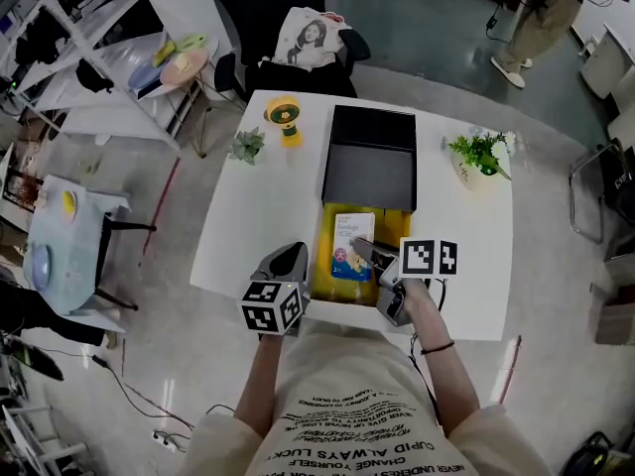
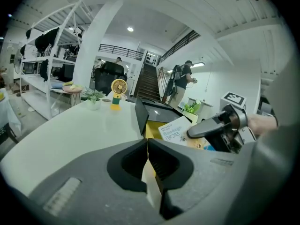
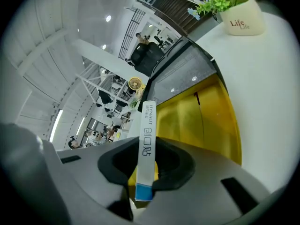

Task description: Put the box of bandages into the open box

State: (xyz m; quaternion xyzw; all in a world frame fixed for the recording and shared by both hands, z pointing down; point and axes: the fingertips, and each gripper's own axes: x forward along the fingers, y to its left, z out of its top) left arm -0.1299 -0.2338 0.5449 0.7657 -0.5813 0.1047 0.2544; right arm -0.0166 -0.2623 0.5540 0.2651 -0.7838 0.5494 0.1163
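Observation:
The open box (image 1: 395,222) has a yellow inside and stands in the middle of the white table, its black lid (image 1: 370,157) folded back on the far side. My right gripper (image 1: 365,257) is shut on the white-and-blue box of bandages (image 1: 350,246), holding it over the yellow inside near the front. In the right gripper view the bandage box (image 3: 147,139) stands edge-on between the jaws, with the yellow walls (image 3: 201,116) beyond. My left gripper (image 1: 298,258) is at the box's front left corner. There my left gripper (image 2: 147,156) is shut on the thin yellow wall (image 2: 151,129).
A yellow desk fan (image 1: 284,119) and a small plant (image 1: 246,145) stand at the table's far left. A potted plant (image 1: 479,155) stands at the far right. A chair with a printed bag (image 1: 310,38) is behind the table. A person (image 1: 541,18) walks in the background.

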